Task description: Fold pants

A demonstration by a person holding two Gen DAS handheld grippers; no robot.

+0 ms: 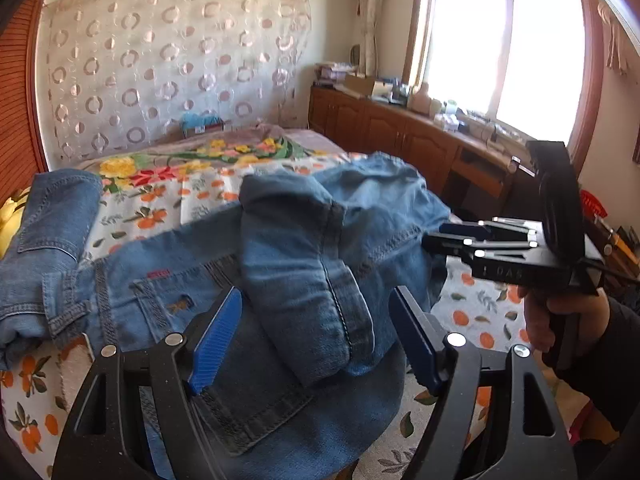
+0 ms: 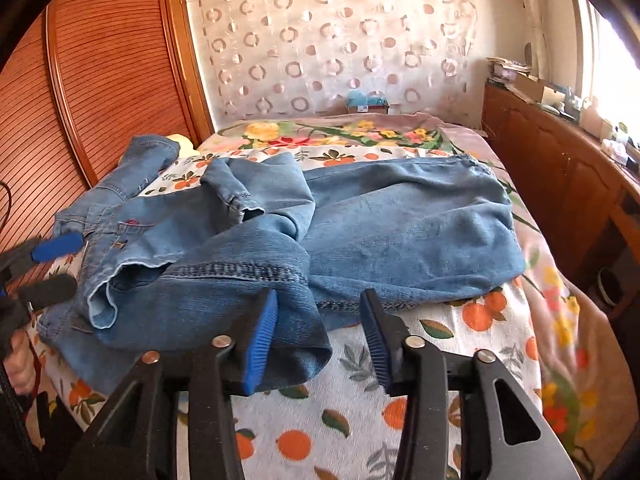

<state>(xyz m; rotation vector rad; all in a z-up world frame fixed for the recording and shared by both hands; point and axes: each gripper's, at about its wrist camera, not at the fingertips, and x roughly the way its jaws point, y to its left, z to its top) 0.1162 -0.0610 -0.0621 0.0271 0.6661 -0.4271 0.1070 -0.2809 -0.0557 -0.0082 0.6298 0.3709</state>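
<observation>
One pair of soft, floppy blue denim pants (image 2: 400, 228) lies rumpled on the orange-print bed (image 2: 360, 412). Both the left gripper (image 1: 316, 340) and right gripper (image 2: 320, 336) have spread jaws, pinching nothing. Thick stitched hems look like the firmest handholds.

Blue denim pants (image 2: 400, 232) lie rumpled across orange-print bedspread (image 2: 460, 328), one cuffed leg (image 2: 236, 196) thrown back over seat, waist toward wardrobe side.

Left gripper (image 1: 316, 334): black triangular-cutout arms, silver rivets behind ribbed blue pads (image 1: 216, 340). Right gripper (image 2: 320, 336): identical build. Dark sleeve (image 1: 612, 364) behind the right handle.
</observation>
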